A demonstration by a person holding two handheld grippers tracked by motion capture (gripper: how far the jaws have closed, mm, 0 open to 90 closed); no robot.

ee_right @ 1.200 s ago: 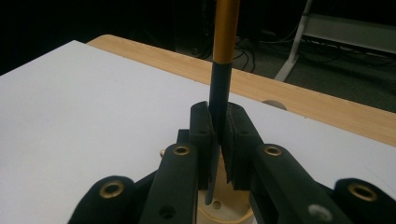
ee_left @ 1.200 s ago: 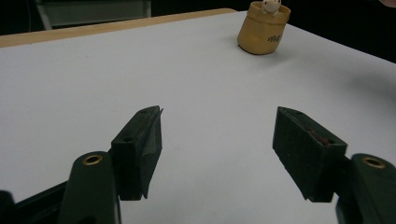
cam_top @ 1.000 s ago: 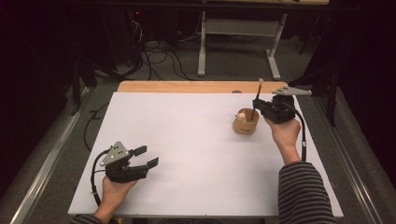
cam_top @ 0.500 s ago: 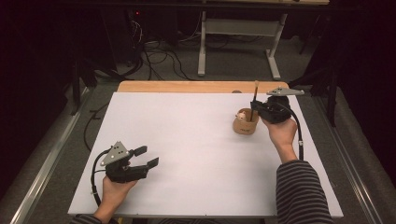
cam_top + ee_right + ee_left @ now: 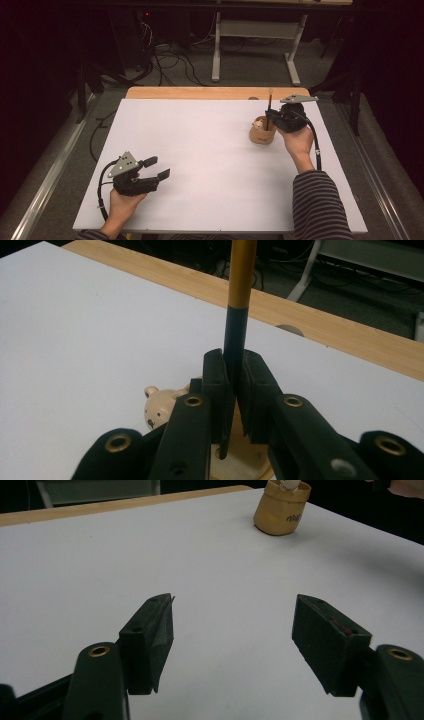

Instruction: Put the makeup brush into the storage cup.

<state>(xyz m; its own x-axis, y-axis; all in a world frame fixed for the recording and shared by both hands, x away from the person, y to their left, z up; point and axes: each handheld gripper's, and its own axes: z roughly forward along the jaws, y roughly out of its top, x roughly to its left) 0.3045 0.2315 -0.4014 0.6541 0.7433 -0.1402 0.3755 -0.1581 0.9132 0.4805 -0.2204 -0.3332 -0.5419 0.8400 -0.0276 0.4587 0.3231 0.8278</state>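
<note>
A tan cup (image 5: 262, 134) with a small bear figure (image 5: 157, 407) on its rim stands on the white table at the far right. My right gripper (image 5: 270, 118) is shut on an upright pen (image 5: 270, 101) with a black lower part and a gold upper part (image 5: 241, 285). The pen's lower end hangs at the cup's mouth (image 5: 240, 465). My left gripper (image 5: 157, 167) rests low at the near left, open and with nothing in it. In the left gripper view, bare table lies between its fingers (image 5: 150, 640) and the cup (image 5: 282, 512) stands far off.
The white board (image 5: 210, 150) covers a wooden tabletop whose far strip (image 5: 200, 93) shows. A small round hole (image 5: 289, 330) sits in that strip behind the cup. Beyond the table are desk legs and cables on a dark floor.
My right gripper has shifted slightly left with the pen, closer over the cup. The left gripper has not moved.
</note>
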